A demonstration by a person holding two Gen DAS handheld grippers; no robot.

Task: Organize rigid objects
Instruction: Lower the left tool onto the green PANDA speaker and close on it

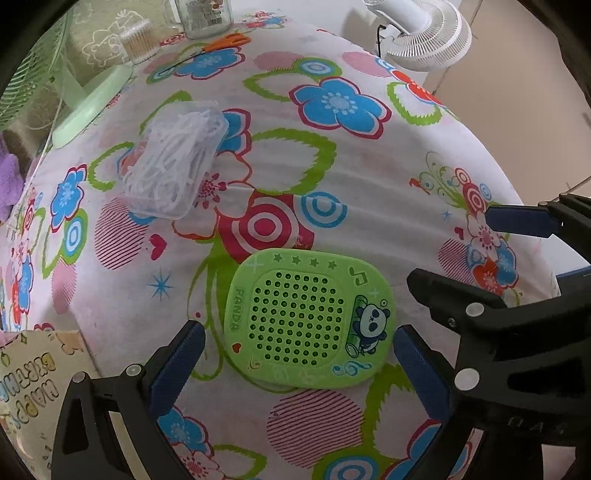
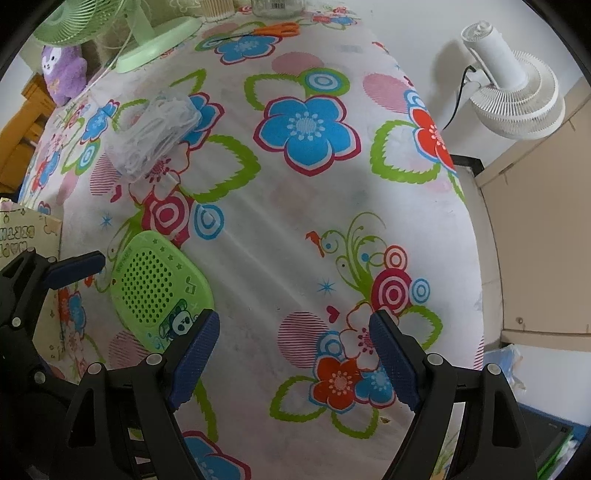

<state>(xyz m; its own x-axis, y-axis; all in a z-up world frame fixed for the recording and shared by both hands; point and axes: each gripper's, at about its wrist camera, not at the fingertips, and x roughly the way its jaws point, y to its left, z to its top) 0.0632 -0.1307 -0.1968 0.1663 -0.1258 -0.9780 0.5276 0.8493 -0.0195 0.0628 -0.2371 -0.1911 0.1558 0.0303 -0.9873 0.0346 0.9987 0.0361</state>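
Note:
A green plastic panda case (image 1: 308,319) with a perforated face lies flat on the flowered tablecloth (image 1: 369,177). My left gripper (image 1: 297,343) is open, its blue pads on either side of the case, apart from it. The case also shows in the right wrist view (image 2: 159,291), left of my right gripper (image 2: 293,332), which is open and empty over bare cloth. A clear box of white clips (image 1: 173,162) lies further back left; it also shows in the right wrist view (image 2: 153,133). The right gripper's fingers (image 1: 517,221) show at the right of the left wrist view.
A green fan base (image 1: 92,107), a cotton-swab tub (image 1: 138,40), a glass mug (image 1: 203,16) and orange scissors (image 1: 221,44) stand at the back. A birthday card box (image 1: 33,373) sits at the left edge. A white fan (image 2: 513,81) stands beyond the table's right edge. A purple plush (image 2: 62,74) sits far left.

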